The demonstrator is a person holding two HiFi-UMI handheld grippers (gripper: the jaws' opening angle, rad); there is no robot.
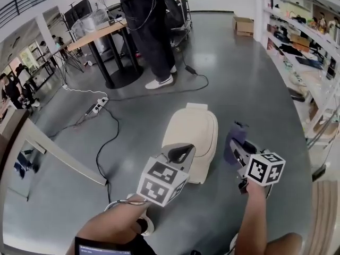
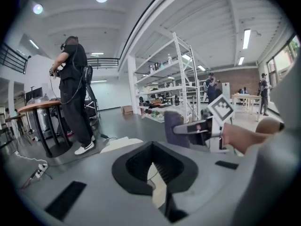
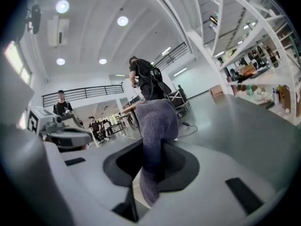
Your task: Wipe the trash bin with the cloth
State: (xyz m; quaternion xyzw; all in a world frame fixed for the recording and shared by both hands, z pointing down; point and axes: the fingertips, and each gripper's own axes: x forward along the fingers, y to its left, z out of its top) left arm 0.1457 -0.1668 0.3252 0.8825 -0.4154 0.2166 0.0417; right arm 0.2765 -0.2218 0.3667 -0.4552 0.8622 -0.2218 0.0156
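A cream trash bin [image 1: 194, 127] with a closed lid stands on the grey floor just ahead of me; its top also shows in the left gripper view [image 2: 120, 144]. My left gripper [image 1: 180, 152] hovers over the bin's near edge, jaws shut with nothing between them [image 2: 153, 167]. To the bin's right, my right gripper [image 1: 238, 149] is shut on a purple cloth [image 1: 234, 138]. The cloth [image 3: 155, 126] stands up out of the jaws and droops down through them [image 3: 151, 161]. From the left gripper view the cloth [image 2: 172, 126] and right gripper [image 2: 197, 126] are seen close by, level with it.
A person in dark clothes [image 1: 147, 31] stands by a round-footed table [image 1: 100, 34] at the back. A power strip [image 1: 99, 106] and black cables [image 1: 109, 137] lie on the floor to the left. White shelving [image 1: 305, 52] runs along the right. A cardboard box [image 1: 244, 25] sits far back.
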